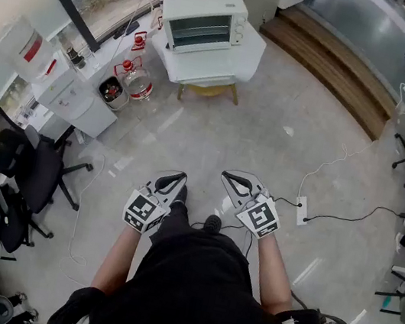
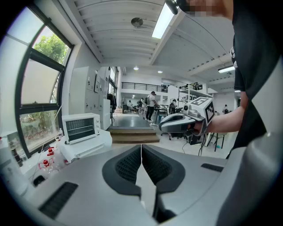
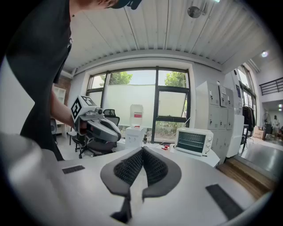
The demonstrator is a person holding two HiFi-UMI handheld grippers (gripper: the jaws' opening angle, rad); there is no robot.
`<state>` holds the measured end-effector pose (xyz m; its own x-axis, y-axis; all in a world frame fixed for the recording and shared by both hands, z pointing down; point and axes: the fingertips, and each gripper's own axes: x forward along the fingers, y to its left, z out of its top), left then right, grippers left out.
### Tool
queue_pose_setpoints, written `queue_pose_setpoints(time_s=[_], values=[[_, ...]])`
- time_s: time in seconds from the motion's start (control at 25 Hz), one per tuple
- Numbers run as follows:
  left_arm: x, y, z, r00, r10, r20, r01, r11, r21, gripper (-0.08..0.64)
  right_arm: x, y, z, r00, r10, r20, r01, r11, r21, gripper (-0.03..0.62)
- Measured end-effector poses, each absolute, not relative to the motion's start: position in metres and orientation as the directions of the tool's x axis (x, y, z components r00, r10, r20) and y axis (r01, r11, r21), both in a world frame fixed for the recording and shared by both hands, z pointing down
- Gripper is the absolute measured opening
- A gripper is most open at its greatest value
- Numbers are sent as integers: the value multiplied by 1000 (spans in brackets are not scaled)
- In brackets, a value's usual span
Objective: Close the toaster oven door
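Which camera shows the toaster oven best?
The head view: the toaster oven is largest there, glass front and top both clear. The left gripper view shows the toaster oven smaller, front-on; the right gripper view, smaller and angled.

Low white table (image 1: 246,53), toaster oven (image 1: 202,21) atop

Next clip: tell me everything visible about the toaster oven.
The toaster oven is a white, boxy unit, metal by the look of it. Its dark glass door shows rack bars behind it, with a strip of knobs on the front's right side. The door looks shut, upright against the front. It sits level on a low white table near the window, across the floor from the person. Nothing else touches it.
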<state>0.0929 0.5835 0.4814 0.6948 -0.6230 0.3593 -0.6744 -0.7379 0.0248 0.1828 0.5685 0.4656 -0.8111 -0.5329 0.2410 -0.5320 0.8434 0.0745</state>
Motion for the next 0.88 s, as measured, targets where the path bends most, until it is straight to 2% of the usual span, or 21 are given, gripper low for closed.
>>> queue_pose_setpoints(time_s=[0.44,0.64,0.88], values=[[64,526,471,705,-624,336,-676,-735,54,26,159,521,478,-780,-545,309,-546,833,91,14],[35,487,470,706,-625,334,-679,-730,70,26,140,480,472,-791,-561,244,-585,810,-35,15],[2,436,468,715,-616,332,-671,-738,75,26,106,432,471,-781,-567,264,-589,808,-9,15]])
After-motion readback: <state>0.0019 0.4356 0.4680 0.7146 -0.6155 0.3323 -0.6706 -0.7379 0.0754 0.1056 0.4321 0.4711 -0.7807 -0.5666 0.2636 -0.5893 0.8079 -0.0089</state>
